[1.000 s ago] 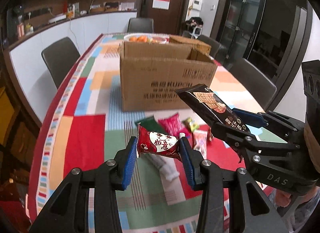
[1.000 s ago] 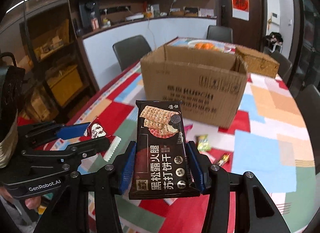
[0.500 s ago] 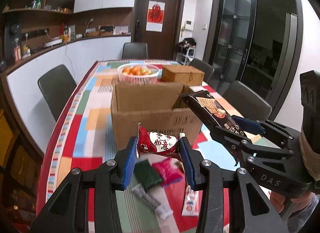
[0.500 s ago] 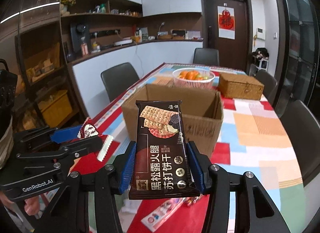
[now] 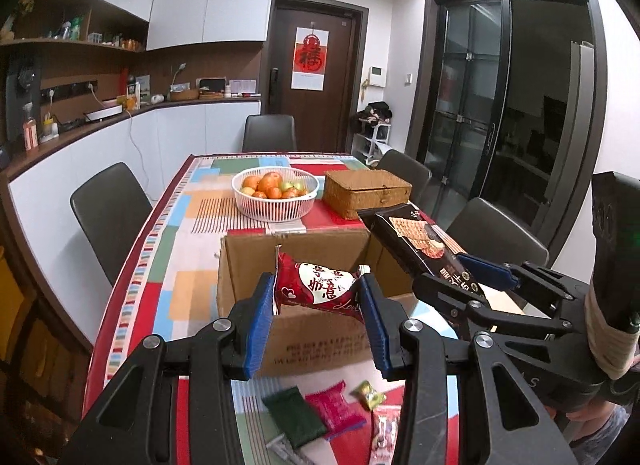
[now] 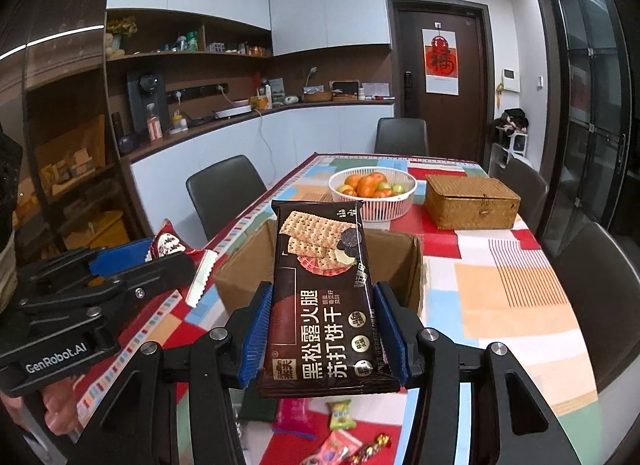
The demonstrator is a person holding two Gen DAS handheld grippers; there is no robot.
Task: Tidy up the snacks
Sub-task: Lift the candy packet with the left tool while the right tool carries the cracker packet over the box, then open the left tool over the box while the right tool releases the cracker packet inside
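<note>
The cardboard box point(image 5: 298, 297), seen from the left wrist, lies straight ahead of and just below the left gripper point(image 5: 318, 307), which is clamped across the ends of a red snack packet point(image 5: 318, 293) whose long axis runs left to right over the near wall. From the right wrist, the right gripper point(image 6: 322, 335) pinches a dark cracker pack point(image 6: 322, 293) by its sides, long axis pointing forward toward the box point(image 6: 394, 265) mouth; both grippers look about equally near it, with loose snacks point(image 6: 340, 431) on the table below.

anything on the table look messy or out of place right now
Yes: several small snack packets lie scattered at odd angles on the tablecloth in front of the cardboard box, not yet inside. Nothing looks spilled or damaged.
</note>
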